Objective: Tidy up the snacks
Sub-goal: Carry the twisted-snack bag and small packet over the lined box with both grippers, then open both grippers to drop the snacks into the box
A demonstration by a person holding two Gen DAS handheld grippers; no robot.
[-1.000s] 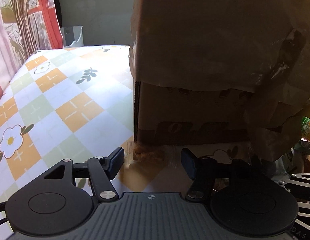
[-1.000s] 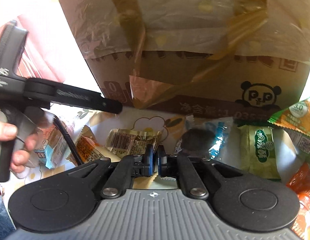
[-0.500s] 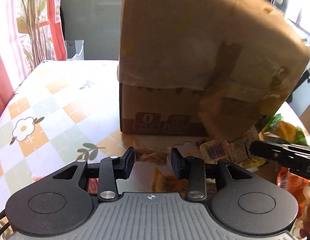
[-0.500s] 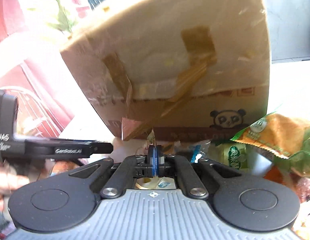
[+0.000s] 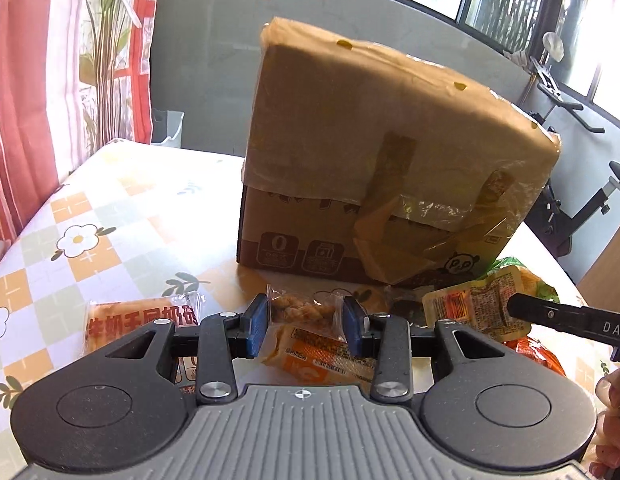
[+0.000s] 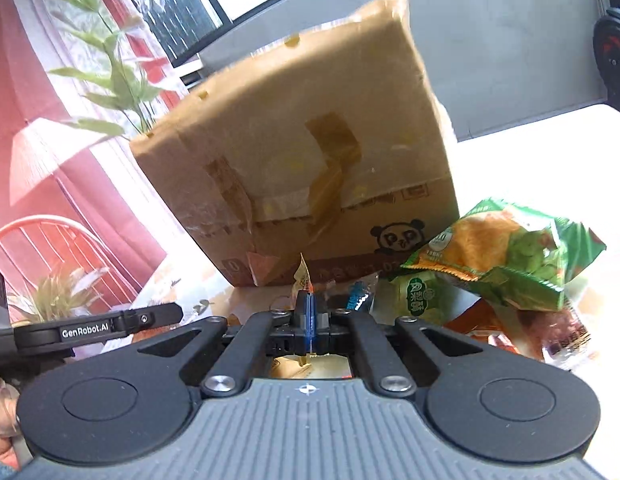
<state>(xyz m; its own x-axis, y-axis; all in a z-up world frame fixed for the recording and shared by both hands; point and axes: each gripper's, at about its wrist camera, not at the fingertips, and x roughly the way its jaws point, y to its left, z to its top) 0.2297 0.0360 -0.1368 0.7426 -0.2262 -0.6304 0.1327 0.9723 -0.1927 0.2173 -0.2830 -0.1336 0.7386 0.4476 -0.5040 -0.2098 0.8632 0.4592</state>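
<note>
Left wrist view: left gripper [image 5: 305, 322] has its jaws pinching a clear-wrapped pack of brown twisted snacks [image 5: 303, 312], pads on the two ends of the wrapper. Pack is clear of the worktop [image 5: 109, 216]. Below the jaws lies an orange-and-white barcode snack packet [image 5: 322, 356]; off to their left a flat orange packet with red lettering [image 5: 143, 322]. Ahead of the jaws stands a taped brown cardboard box with a panda logo [image 5: 374, 184]. The right gripper's black finger pokes in from the right, in front of a clear orange snack pouch [image 5: 476, 308].

Right wrist view: right gripper [image 6: 308, 320] has its jaws pressed together on a thin yellowish wrapper edge [image 6: 303, 276], which sticks up past the tips. The rest of that pack is hidden under the body. Right of the jaws sits a green-and-orange crisp bag [image 6: 506, 258], with a pale green sachet [image 6: 418, 300] under it.

Risks:
- Left grip is on slick film only, so a swing could let the pack slip out.
- Right grip is on a seal edge, which could tear or pull free.
- The box stands close ahead, so either load could clip it.

Surface: glossy checked cloth with flower print, strong glare. Room: red curtains, plant, windows, exercise bike behind.
</note>
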